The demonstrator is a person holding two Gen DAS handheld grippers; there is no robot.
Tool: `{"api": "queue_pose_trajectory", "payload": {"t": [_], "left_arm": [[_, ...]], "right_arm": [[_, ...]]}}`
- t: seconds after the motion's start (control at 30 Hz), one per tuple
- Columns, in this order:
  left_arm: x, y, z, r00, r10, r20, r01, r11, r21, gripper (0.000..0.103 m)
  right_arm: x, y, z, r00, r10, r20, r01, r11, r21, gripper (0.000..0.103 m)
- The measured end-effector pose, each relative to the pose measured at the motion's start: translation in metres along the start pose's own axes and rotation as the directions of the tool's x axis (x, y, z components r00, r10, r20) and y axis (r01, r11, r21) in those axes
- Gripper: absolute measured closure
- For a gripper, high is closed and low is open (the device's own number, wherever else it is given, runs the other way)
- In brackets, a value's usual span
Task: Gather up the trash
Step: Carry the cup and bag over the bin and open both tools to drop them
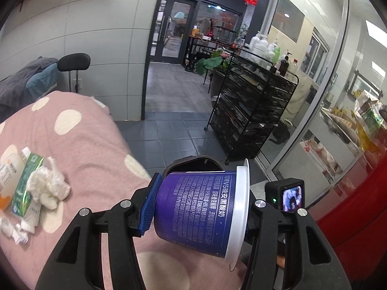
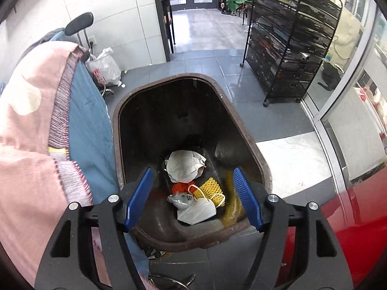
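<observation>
My left gripper (image 1: 198,207) pinches the purple yogurt cup (image 1: 197,211) sideways, ready for the brown bin (image 2: 244,130) on its right, while my right gripper (image 2: 193,199) hangs spread and empty over that bin.

one yogurt cup (image 1: 198,212), one bin (image 2: 244,130), two masks (image 2: 183,166), one rack (image 2: 290,38).

Blue yogurt cup (image 1: 198,207) — white print reading "V5" and "黑酸奶".
</observation>
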State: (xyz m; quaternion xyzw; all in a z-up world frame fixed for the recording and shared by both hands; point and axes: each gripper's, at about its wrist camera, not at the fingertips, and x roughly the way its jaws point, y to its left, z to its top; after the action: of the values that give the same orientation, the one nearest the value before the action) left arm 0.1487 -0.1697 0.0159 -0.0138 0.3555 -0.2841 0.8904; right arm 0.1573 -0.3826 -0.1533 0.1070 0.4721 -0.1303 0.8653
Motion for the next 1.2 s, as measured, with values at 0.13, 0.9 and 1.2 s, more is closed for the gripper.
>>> {"api": "queue_pose_trajectory", "payload": {"t": [0.13, 0.9, 1.2], "left_arm": [[0.032, -0.015, 0.003, 0.997, -0.029, -0.073, 0.031, 0.999, 0.029, 0.051], [0.169, -0.054, -0.014, 0.910, -0.010, -0.415, 0.047, 0.996, 0.080, 0.051], [0.177, -0.051, -0.020, 0.896, -0.020, -0.443, 0.056, 0.996, 0.068, 0.048]], "right_arm": [[-0.019, -0.012, -0.004, 1.000, -0.004, 0.030, 0.003, 1.000, 0.023, 0.034], [-0.054, -0.065, -0.024, 0.996, -0.066, 0.060, 0.056, 0.986, 0.155, 0.033], [-0.055, -0.068, -0.026, 0.995, -0.072, 0.065, 0.060, 0.984, 0.169, 0.033]]}}
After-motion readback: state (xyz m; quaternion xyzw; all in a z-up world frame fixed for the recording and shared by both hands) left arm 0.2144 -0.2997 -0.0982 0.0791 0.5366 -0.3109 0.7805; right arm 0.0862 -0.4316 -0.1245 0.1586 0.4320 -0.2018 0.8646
